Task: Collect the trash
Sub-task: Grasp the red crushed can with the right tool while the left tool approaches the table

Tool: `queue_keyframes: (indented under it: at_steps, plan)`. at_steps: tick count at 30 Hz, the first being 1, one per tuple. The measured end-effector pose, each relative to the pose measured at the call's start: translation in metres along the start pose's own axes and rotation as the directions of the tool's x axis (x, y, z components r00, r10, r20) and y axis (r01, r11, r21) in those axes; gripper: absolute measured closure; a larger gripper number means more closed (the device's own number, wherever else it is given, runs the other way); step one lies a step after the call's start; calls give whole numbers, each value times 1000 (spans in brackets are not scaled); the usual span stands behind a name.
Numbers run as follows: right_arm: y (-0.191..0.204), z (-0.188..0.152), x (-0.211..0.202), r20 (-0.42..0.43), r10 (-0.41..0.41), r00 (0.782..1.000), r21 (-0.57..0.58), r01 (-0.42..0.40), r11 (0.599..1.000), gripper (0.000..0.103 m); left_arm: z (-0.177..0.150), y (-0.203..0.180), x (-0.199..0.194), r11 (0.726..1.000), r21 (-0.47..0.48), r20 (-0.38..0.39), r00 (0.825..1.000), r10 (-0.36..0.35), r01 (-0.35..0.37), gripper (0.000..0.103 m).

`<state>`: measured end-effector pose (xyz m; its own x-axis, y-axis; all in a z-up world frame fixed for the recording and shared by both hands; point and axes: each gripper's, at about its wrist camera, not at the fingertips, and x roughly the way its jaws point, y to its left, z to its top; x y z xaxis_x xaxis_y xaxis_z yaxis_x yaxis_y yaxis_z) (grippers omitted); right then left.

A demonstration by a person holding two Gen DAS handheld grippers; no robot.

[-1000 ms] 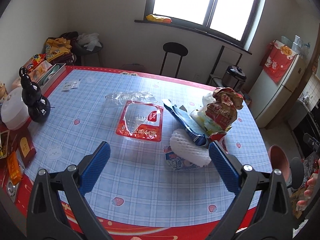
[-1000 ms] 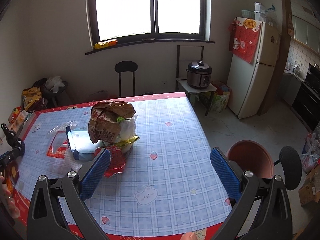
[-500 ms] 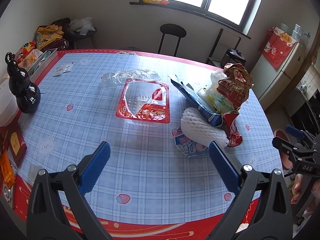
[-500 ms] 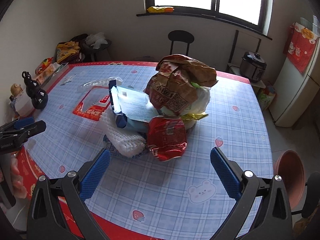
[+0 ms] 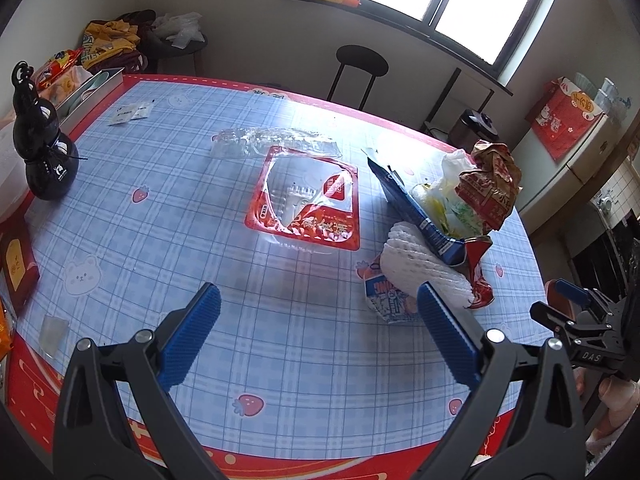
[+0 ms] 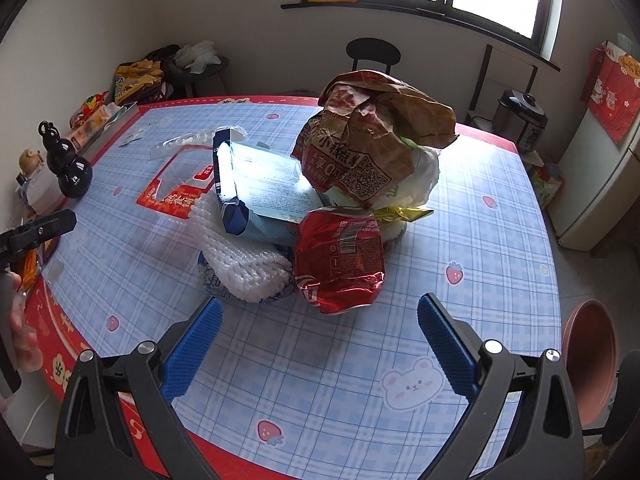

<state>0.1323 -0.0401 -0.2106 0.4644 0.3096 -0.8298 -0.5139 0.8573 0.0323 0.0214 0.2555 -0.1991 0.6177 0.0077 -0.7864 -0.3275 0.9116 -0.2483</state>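
Observation:
A trash pile lies right of the table's middle: a crumpled brown paper bag [image 6: 372, 140] on a white plastic bag [image 6: 420, 176], a blue carton [image 6: 230, 184], a white foam net [image 6: 244, 264] and a crumpled red wrapper [image 6: 340, 260]. My right gripper [image 6: 320, 304] hovers just before the red wrapper, its jaws wide but closing, with nothing between them. Left of the pile lie a red-rimmed clear tray [image 5: 308, 200] and a clear wrapper [image 5: 272, 144]. My left gripper [image 5: 316, 296] is open and empty above the cloth, with the foam net [image 5: 420, 272] by its right finger.
A black gourd-shaped bottle [image 5: 44, 160] stands at the table's left, with small packets [image 5: 132, 112] behind it and a red box [image 5: 16, 264] at the edge. A terracotta pot [image 6: 588, 360] sits on the floor to the right. A stool [image 5: 360, 64] stands behind the table.
Both grippers have sunk closer to the table. The right one swung from the table's right side round to face the trash pile, and its fingers stand slightly closer together.

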Motion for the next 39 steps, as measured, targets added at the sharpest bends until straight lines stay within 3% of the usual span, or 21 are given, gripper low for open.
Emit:
queue_keyframes:
  at_steps: [2,8,17,30,35,39]
  plan:
    - [-3,0,10,-17,-12,1000,-4,12,1000,24,-1,2,4,1000,3,-4,1000,10,-10,6]
    - [-11,-2,41,-58,15,998,38,-13,999,33,-1,2,14,999,32,-26,999,18,-17,6]
    - [-3,23,78,-44,-12,999,65,15,998,33,5,14,29,997,-72,-64,997,-33,28,7]
    - [0,20,116,-121,-69,990,138,86,987,34,12,19,38,999,-31,-61,998,25,-27,7]
    - [-4,14,107,-118,-41,992,166,60,984,60,10,13,43,999,11,-67,997,40,-40,7]
    - [-9,7,90,-101,-19,995,197,39,980,73,11,15,50,999,9,-76,996,37,-37,7]
